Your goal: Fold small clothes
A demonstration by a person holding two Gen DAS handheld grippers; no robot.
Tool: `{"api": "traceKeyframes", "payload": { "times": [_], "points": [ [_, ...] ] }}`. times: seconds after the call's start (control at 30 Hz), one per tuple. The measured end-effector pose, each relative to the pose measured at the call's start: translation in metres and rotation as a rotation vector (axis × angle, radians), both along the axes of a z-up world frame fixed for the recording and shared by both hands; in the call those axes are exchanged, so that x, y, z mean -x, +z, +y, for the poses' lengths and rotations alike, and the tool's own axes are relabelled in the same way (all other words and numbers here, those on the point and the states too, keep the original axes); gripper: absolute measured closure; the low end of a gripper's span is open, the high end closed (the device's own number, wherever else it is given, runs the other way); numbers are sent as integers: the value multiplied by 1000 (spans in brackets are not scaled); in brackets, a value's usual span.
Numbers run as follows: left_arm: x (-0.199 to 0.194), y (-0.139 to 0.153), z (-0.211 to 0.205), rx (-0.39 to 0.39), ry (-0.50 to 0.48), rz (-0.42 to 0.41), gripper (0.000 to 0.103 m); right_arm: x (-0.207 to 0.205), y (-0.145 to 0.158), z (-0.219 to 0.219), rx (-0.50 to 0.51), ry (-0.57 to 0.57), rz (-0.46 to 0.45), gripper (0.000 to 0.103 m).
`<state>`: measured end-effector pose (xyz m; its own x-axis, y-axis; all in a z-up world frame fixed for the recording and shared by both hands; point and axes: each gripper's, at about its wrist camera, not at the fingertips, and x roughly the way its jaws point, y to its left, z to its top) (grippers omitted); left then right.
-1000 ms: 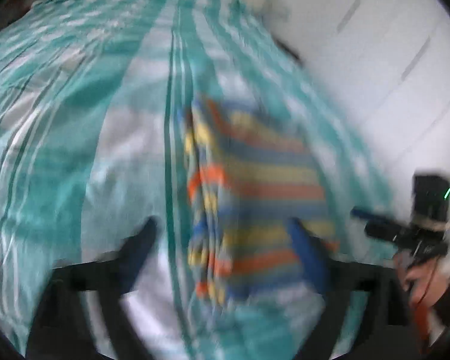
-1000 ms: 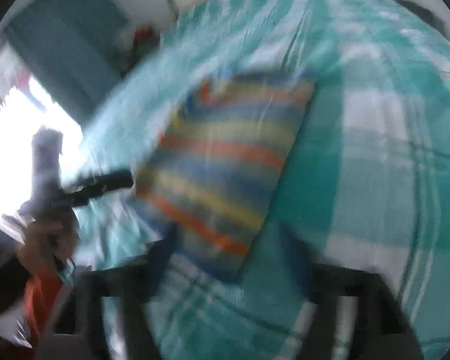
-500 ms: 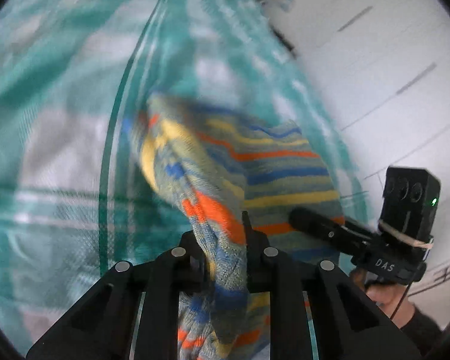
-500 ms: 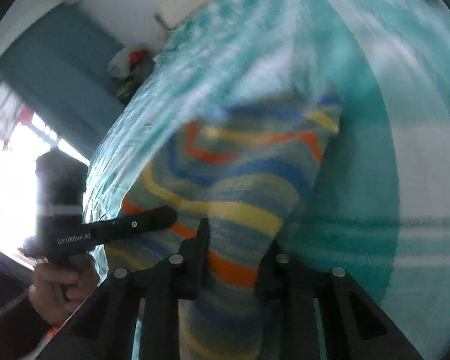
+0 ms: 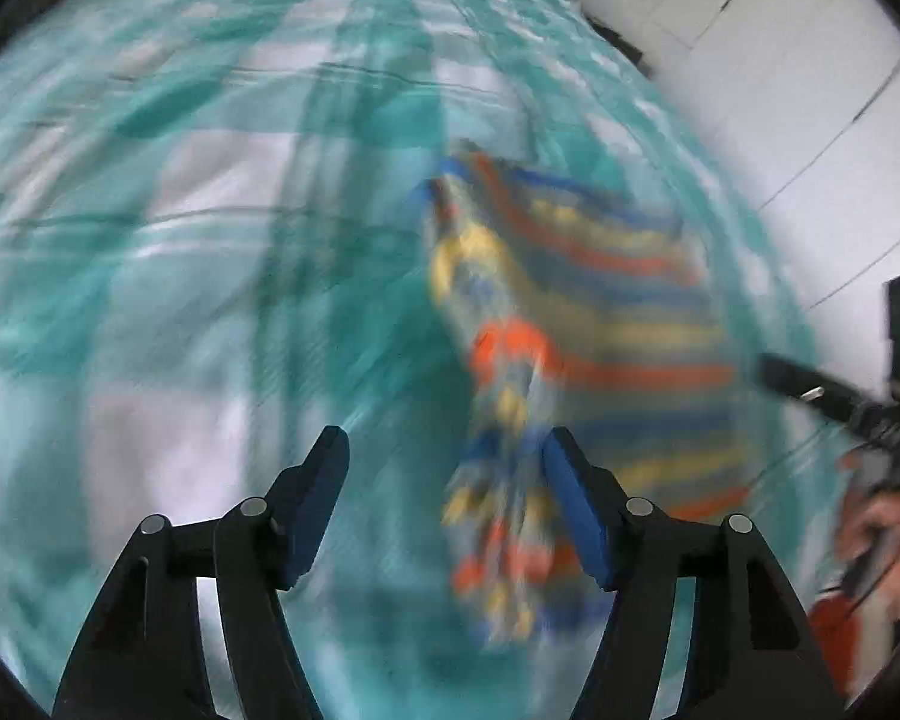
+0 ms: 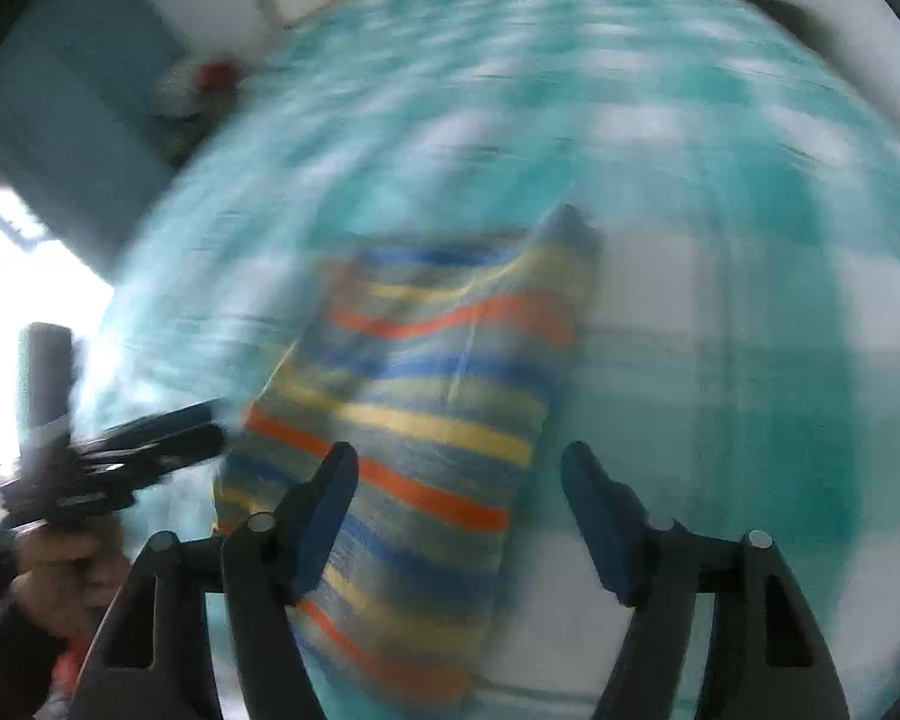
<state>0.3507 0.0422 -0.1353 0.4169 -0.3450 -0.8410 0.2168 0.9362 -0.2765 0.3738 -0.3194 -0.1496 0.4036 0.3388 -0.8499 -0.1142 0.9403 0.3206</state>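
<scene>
A small knitted garment with blue, orange, yellow and grey stripes (image 5: 600, 348) lies folded on the teal and white checked bedspread (image 5: 210, 210). My left gripper (image 5: 447, 450) is open above the garment's left edge, with nothing between its blue pads. The garment also shows in the right wrist view (image 6: 426, 420). My right gripper (image 6: 459, 468) is open over the garment's right side and holds nothing. Each gripper appears in the other's view, the right one (image 5: 822, 396) and the left one (image 6: 150, 432). Both views are blurred by motion.
The bedspread (image 6: 720, 240) fills most of both views. A white panelled wall (image 5: 810, 90) runs along the bed's right side. A dark teal curtain (image 6: 72, 96) and a bright window (image 6: 6, 276) are on the left, with small clutter (image 6: 204, 84) beside them.
Half a second ago both grippers were shut on the striped garment and held it lifted. Now both are open and the garment lies on the bedspread.
</scene>
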Motion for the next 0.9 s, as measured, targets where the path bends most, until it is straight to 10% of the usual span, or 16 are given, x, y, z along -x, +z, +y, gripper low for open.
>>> {"api": "traceKeyframes", "payload": {
  "times": [0.1,0.23,0.6,0.9],
  "points": [
    [51,37,1,-149,42,-148,8,48,10,-23,8,-82,-34,15],
    [104,88,-8,-275,108,-293,3,115,47,-8,96,-126,-97,5],
    [160,106,2,-345,243,-116,3,211,103,65,199,-73,-99,4],
    [201,117,-2,-348,221,-145,3,256,127,94,299,-33,-117,4]
  ]
}}
